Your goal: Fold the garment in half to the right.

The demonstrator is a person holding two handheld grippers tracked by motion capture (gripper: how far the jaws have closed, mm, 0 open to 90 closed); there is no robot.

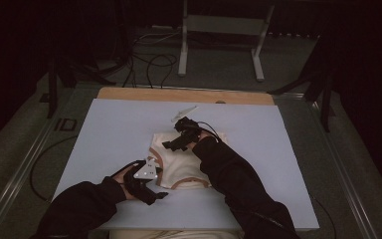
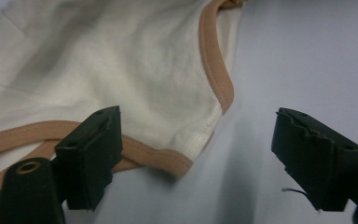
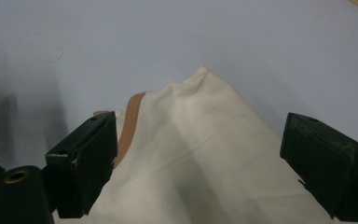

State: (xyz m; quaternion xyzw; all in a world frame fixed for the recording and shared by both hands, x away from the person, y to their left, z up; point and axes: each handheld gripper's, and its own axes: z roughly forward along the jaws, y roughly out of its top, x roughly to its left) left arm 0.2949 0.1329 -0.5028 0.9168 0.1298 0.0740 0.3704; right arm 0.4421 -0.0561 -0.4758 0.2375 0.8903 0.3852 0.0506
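The cream garment (image 1: 181,162) with tan trim lay flat near the middle of the worktop (image 1: 109,129), a little toward my near edge, partly folded as far as I could judge: its far end came to a doubled-over point and its near hem showed two layers of trim lying one on the other. My left claw (image 1: 151,191) hovered at the garment's near left corner with its jaws spread wide; in the left gripper view one jaw sat over the tan trim (image 2: 216,70) and the other over bare worktop, holding nothing. My right claw (image 1: 175,143) was at the far end, also spread wide, its jaws straddling the cloth (image 3: 205,158) without pinching it. I judged the folding about midway: one fold seemed made, and I had yet to grip the corners and bring them over. A pale strip (image 1: 185,112) lay just beyond the garment toward the far edge.
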